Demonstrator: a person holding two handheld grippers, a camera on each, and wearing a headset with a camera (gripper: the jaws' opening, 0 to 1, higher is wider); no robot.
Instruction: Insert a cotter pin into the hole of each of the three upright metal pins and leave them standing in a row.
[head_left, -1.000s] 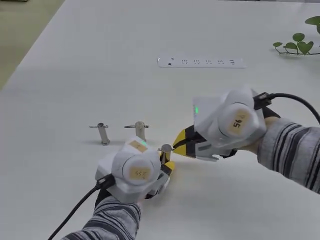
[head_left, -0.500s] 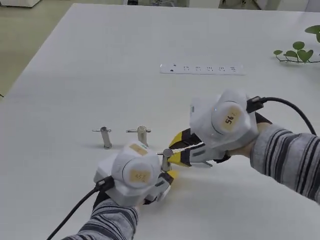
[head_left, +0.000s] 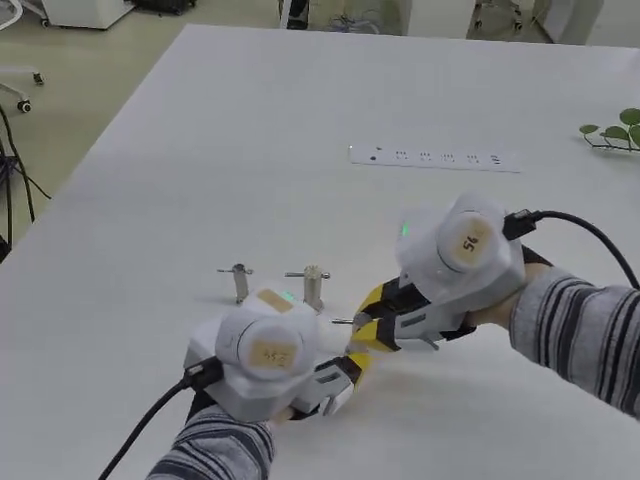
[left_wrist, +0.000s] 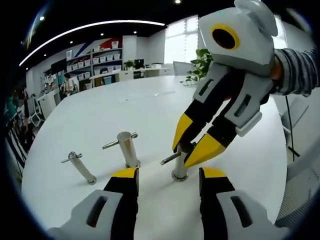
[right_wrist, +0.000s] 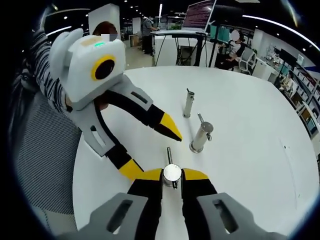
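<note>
Three upright metal pins stand in a row on the white table. The left pin (head_left: 240, 283) and middle pin (head_left: 314, 287) each carry a cotter pin through the top. My right gripper (head_left: 362, 322) is shut around the head of the third pin (left_wrist: 180, 169), seen from above as a round head (right_wrist: 172, 173). A cotter pin (left_wrist: 170, 158) sticks out of that pin's side (right_wrist: 169, 154). My left gripper (left_wrist: 168, 174) stands open, its jaws either side of the third pin's base without touching it. It enters the right gripper view (right_wrist: 152, 150) from the left.
A white power strip (head_left: 435, 158) lies further back on the table (head_left: 200, 170). A green plant (head_left: 615, 134) sits at the far right edge. Cables trail from both grippers toward me. The table's left edge drops to the floor.
My left gripper has let go of the third pin and opened. The right gripper pushed the cotter pin into it and now grips the pin's head. The head camera shifted.
</note>
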